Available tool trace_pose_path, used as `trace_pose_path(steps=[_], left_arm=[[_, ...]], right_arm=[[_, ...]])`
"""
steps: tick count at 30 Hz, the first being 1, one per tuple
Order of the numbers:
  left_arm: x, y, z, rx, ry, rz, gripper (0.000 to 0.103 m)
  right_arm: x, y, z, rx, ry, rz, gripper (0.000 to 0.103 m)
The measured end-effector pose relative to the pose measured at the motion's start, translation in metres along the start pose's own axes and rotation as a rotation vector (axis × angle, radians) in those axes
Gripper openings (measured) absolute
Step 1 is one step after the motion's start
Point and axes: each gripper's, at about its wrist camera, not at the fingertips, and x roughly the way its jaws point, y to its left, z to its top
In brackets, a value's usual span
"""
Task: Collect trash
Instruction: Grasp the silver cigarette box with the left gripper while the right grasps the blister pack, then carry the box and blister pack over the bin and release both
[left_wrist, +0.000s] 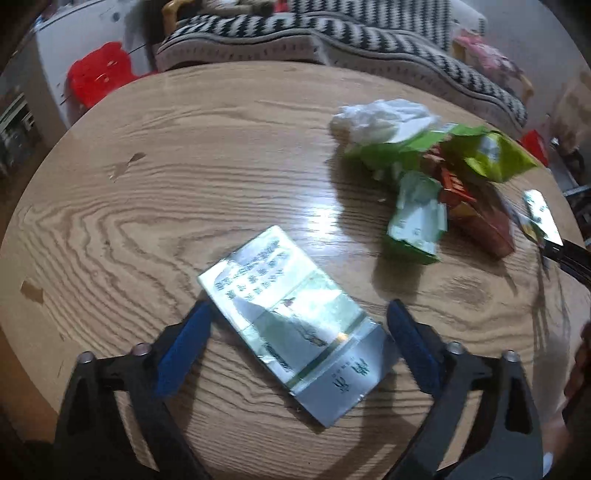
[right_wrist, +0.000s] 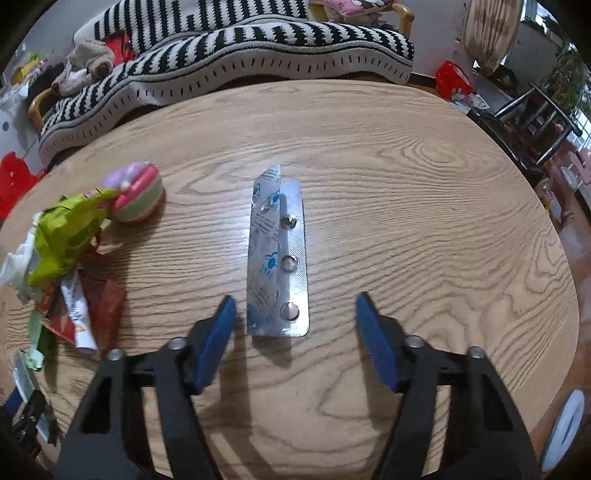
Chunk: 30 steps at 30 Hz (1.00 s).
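Now | silver packet (left_wrist: 291, 321) between left jaws | blister strip (right_wrist: 279, 258) between right jaws

1. The left gripper (left_wrist: 297, 328) points forward and down, its blue-padded jaws spread wide apart, gripping nothing.
2. The right gripper (right_wrist: 295, 325) points forward and down too, jaws equally spread wide, nothing clamped between them.

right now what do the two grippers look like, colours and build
Both match: the left gripper and right gripper have black plastic arms with cut-out slots, silver round bolt heads at the pivots, and flat blue pads on the fingers. No cables, markings or sleeves show.
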Motion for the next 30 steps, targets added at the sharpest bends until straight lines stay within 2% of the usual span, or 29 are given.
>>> trace_pose_path(steps=[1,3,4,11,20,25,30], left_arm=[[-0.005,-0.001,-0.005,0.014,-0.004,-0.012,0.078],[-0.009,-0.002,-0.007,0.026,-0.009,-0.041,0.073],[-0.010,-0.004,-0.008,0.031,-0.010,-0.056,0.069],[-0.015,-0.004,-0.001,0.106,0.020,-0.164,0.060],[-0.025,0.008,-0.002,0.157,0.025,-0.179,0.059],[-0.054,0.014,-0.003,0.199,-0.065,-0.159,0.059],[-0.082,-0.004,-0.006,0.271,-0.158,-0.141,0.059]], right_arm=[[0.002,0.000,0.001,-0.006,-0.006,0.013,0.055],[0.002,0.002,0.002,-0.015,-0.008,0.029,0.045],[0.002,0.004,0.002,-0.021,-0.008,0.036,0.034],[-0.012,0.004,-0.003,-0.024,-0.033,0.072,0.033],[-0.033,-0.003,-0.014,-0.014,-0.066,0.057,0.033],[-0.060,-0.006,-0.025,-0.010,-0.107,0.088,0.033],[-0.101,-0.016,-0.047,-0.001,-0.155,0.138,0.033]])
